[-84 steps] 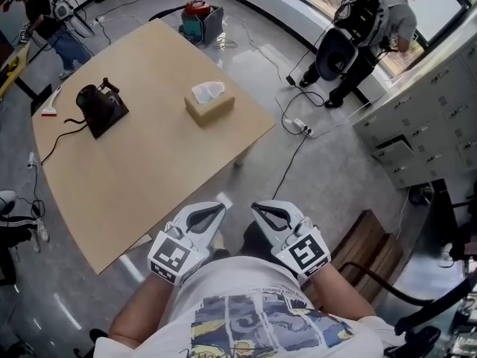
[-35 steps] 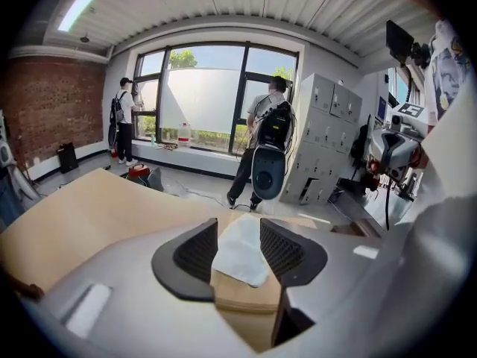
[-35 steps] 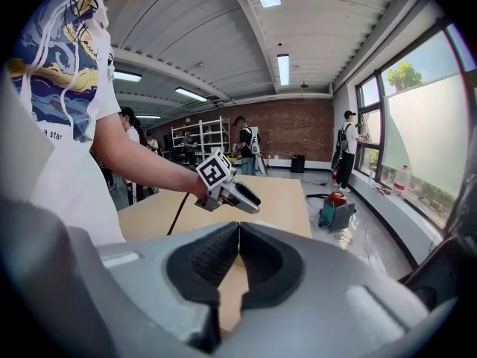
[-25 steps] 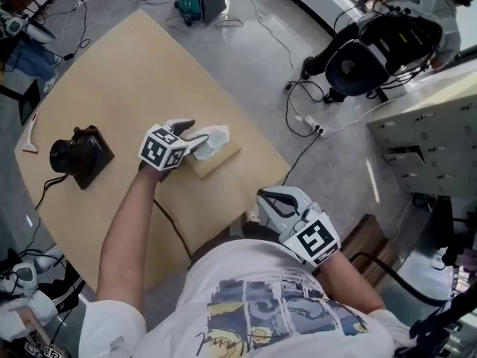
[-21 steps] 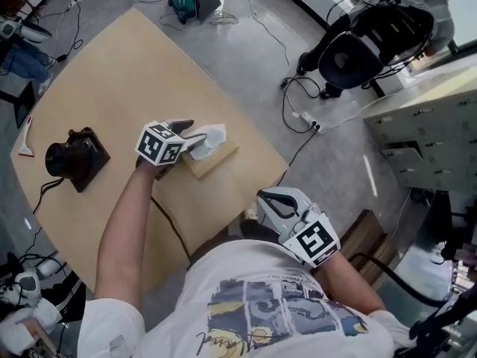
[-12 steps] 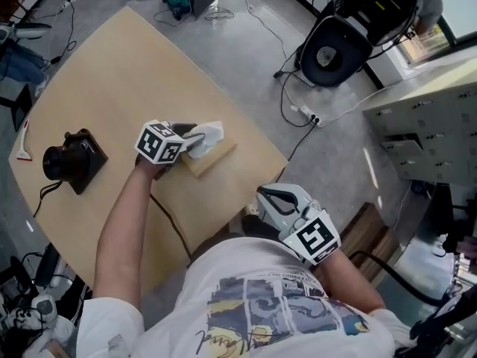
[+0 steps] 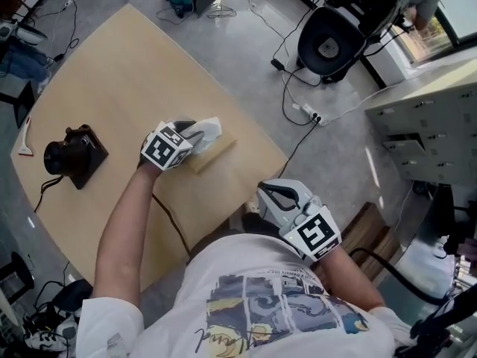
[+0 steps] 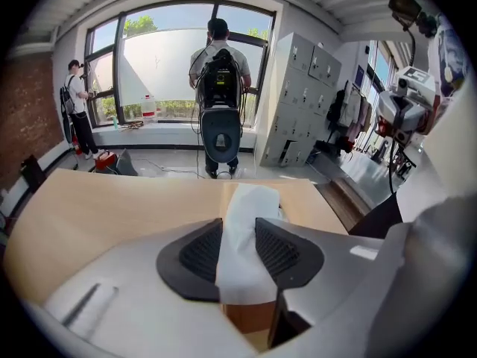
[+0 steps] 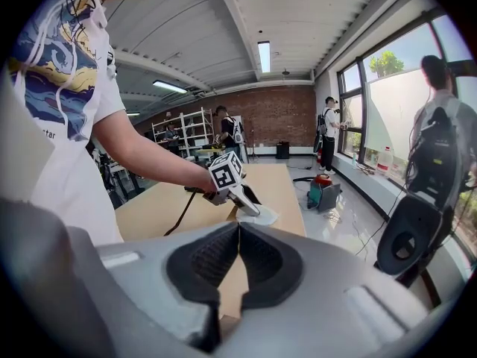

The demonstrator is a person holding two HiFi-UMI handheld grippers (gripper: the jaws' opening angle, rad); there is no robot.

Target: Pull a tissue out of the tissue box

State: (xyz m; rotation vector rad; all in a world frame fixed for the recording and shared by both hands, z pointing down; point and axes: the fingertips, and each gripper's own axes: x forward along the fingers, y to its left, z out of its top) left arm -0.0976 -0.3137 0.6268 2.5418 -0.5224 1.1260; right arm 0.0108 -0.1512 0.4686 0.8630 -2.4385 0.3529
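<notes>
White tissue (image 8: 240, 237) is caught between the pads of the left gripper (image 7: 192, 132). Its jaws have just been closing, and the left gripper view shows the ribbed pads pressing the sheet from both sides, with the tissue running up through the gap and fanning out past the tips. That's the grab made!

Right under the gripper sits the tan tissue box (image 7: 214, 152), flat on the table (image 7: 112, 66) near the edge closest to the person. The sheet still rises from the box's top, so nothing is out yet. Compared with a second ago, the gripper has hardly shifted over the box and the box lies where it did. The only real change is the squeeze.

Well apart on the left gripper's left, a black device (image 7: 68, 155) on its pad plays no part. The right gripper (image 7: 267, 192) hangs far behind the left one, off the table by the person's body, with its jaws pressed together on nothing.

My read is that the reach is over and the pull comes next, a lift up and away from the box. The box looks light and nothing holds it down, so it may ride up with the sheet. A thin tissue could also tear if jerked.
</notes>
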